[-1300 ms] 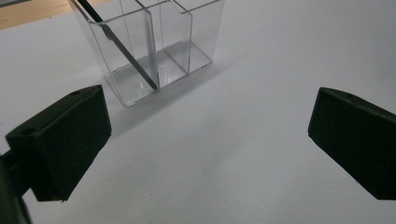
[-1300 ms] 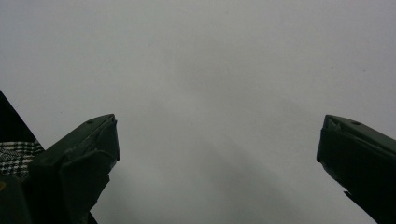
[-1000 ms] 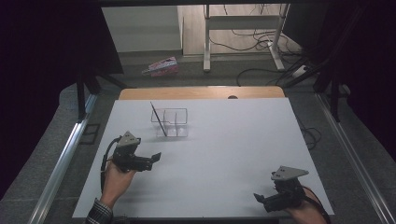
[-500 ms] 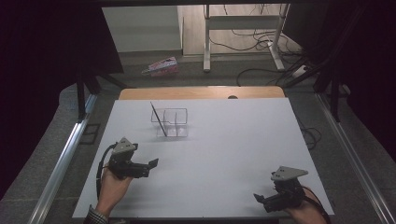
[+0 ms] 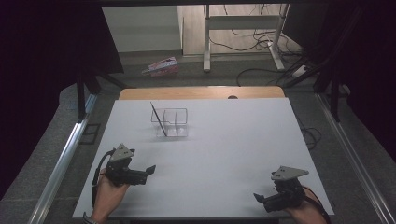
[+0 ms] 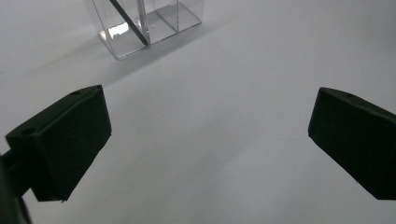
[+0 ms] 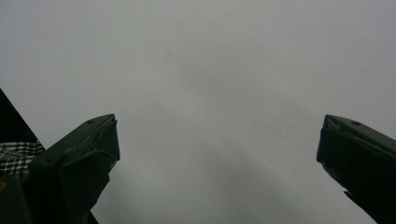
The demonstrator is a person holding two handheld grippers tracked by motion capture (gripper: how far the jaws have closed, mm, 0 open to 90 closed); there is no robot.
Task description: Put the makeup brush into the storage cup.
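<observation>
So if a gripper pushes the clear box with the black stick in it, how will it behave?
The clear box looks thin-walled, so probably light and easily slid. The black stick leans past its rim, so it may shift or tip out.

Dim overall; dark surroundings. White table (image 5: pixel 233 140) evenly lit from above. Clear box (image 6: pixel 144 28) shows glare, soft left shadow. Near jaws slightly blurred.

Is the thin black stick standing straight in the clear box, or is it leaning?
Leaning. The black stick rests slanted in the clear box, its top sticking out past the box's left rim.
</observation>
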